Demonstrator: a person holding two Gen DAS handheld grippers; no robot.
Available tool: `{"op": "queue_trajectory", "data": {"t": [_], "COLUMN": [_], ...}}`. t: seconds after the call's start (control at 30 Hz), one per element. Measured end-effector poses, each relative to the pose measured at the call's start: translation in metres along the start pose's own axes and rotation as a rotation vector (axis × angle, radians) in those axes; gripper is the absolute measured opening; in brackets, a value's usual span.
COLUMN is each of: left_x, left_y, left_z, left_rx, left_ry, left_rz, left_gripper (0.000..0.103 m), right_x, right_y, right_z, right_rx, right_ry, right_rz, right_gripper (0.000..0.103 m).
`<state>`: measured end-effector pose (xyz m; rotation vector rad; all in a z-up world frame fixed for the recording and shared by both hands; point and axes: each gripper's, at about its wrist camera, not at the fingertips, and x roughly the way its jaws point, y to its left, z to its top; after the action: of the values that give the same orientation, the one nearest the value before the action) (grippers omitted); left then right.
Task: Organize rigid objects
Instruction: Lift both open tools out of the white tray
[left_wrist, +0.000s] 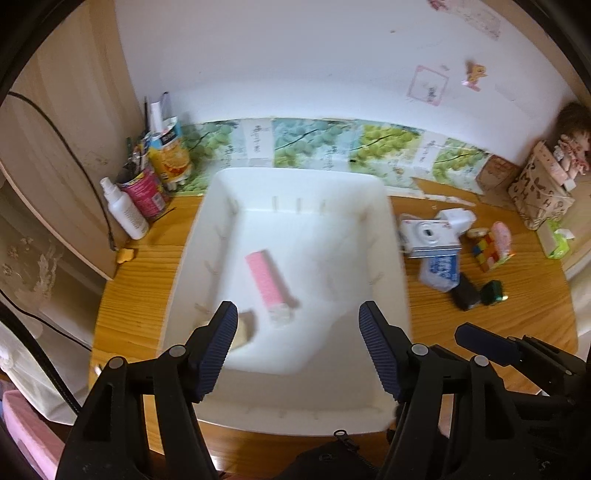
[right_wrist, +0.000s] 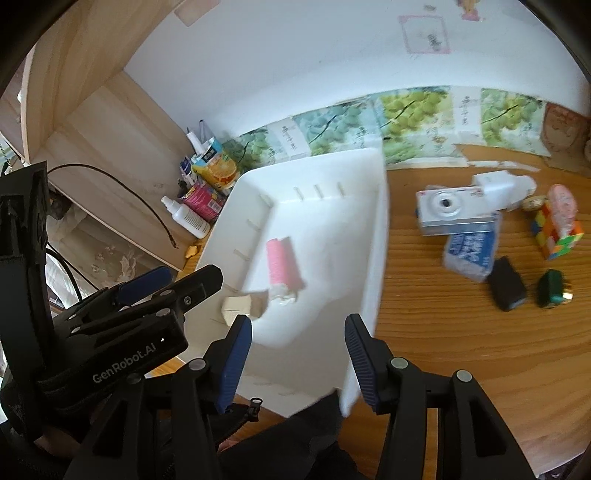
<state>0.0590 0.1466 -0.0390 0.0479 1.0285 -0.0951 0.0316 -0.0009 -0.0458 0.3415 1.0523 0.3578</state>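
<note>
Two grippers hang over the near end of a white bin (left_wrist: 221, 206) on the wooden desk (left_wrist: 140, 280). Left gripper (left_wrist: 297, 325): jaws apart, nothing between the blue pads, nothing gripped; it sits above the bin's near half. Right gripper (right_wrist: 299, 341): jaws also apart and empty, straddling the bin's near right corner without visibly pinching the wall.

Inside the bin: a pink rectangular block (left_wrist: 266, 278) with a white end lies flat, running diagonally across the floor. Just beside its white end, toward the near left corner, sits a small beige box (right_wrist: 242, 306); whether the two touch cannot be told through the blur.

Outside the bin, to its right on the desk, a loose cluster: a silver compact camera (right_wrist: 448, 212) nearest the bin wall, a white adapter-like block (right_wrist: 496, 186) behind it, and a blue-and-white packet (right_wrist: 469, 254) partly under the camera's front edge. Farther right stands a colour cube (right_wrist: 556, 232) with a pink item (right_wrist: 563, 205) leaning on top. In front of these lie a black box (right_wrist: 506, 288) and a small dark green object (right_wrist: 550, 288), apart from each other.

Left of the bin, against the wall: a white spray bottle (left_wrist: 123, 208), a pink can (left_wrist: 146, 194) holding pens, and an orange-printed carton (left_wrist: 170, 155).
</note>
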Motion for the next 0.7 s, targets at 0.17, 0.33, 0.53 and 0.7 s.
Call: {"op": "queue_trajectory", "data": {"t": [0.17,0.33,0.53,0.7], "left_x": [-0.009,-0.012,-0.008,-0.003], "left_y": [-0.032,-0.065,-0.101,-0.125], "left_z": [-0.001,-0.006,-0.013,-0.021], "left_rx": [-0.020,-0.052,-0.102,-0.159], "left_ry": [-0.023,-0.033,-0.025,-0.020], "left_rz": [-0.036,-0.060,-0.084,-0.098], "left_gripper": [0.072,0.072,0.072,0.073], "right_x": [-0.027,-0.050,-0.068,-0.079], "right_y": [-0.025,-0.054,-0.088,-0.114], "right_z": [-0.001,-0.002,-0.003,-0.003], "right_rx": [-0.017,-0.041,-0.074,-0.124], "right_ry": [-0.023,-0.029,-0.014,0.005], "right_rz": [-0.026,-0.034,-0.043,-0.050], "right_gripper": [0.057,0.058,0.058,0.058]}}
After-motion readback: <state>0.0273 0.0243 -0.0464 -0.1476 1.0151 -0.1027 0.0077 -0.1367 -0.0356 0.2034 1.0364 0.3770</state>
